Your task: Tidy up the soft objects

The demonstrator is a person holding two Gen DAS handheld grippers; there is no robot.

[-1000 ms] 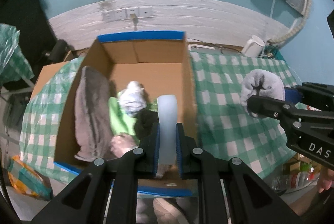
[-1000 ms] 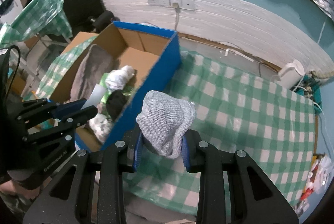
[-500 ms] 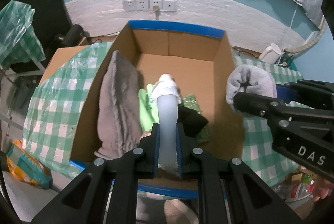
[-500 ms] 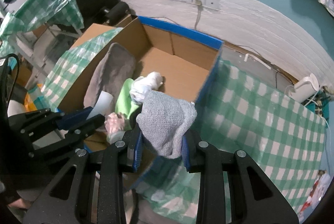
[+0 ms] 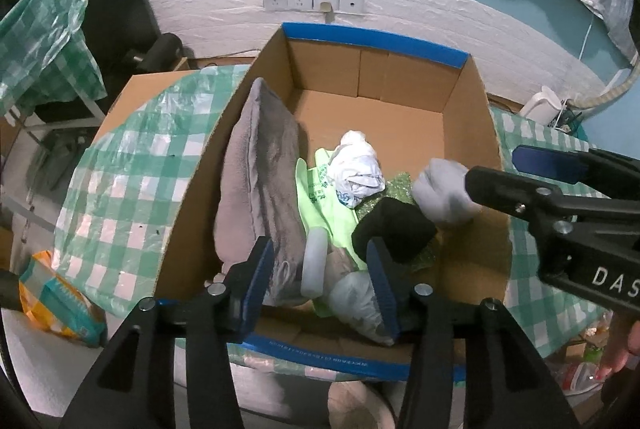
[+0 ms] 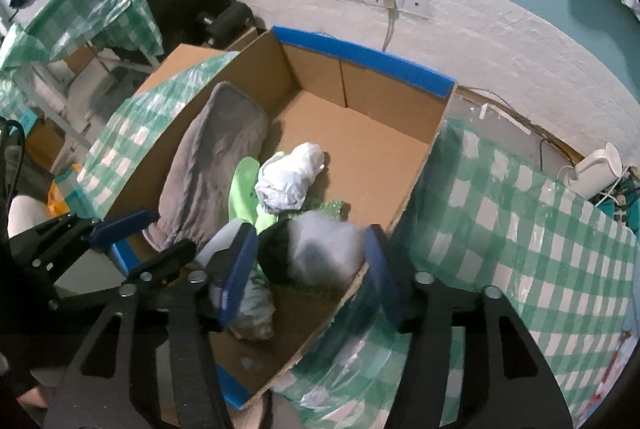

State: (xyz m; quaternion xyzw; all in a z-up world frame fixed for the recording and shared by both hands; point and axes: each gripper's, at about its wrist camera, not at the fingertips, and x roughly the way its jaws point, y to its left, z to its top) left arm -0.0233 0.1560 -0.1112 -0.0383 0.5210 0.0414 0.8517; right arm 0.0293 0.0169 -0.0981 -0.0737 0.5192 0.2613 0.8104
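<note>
Over the cardboard box, both tools gape: white roll beneath left, grey cloth beneath right

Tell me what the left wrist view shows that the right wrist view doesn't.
Left only: an orange packet on the floor, and the near blue edge of the box.

Right only: checked cloth spreading right of the box.

Both: grey pillow, white bundle, grey cloth loose between the open right gripper, open left gripper, sockets.
</note>
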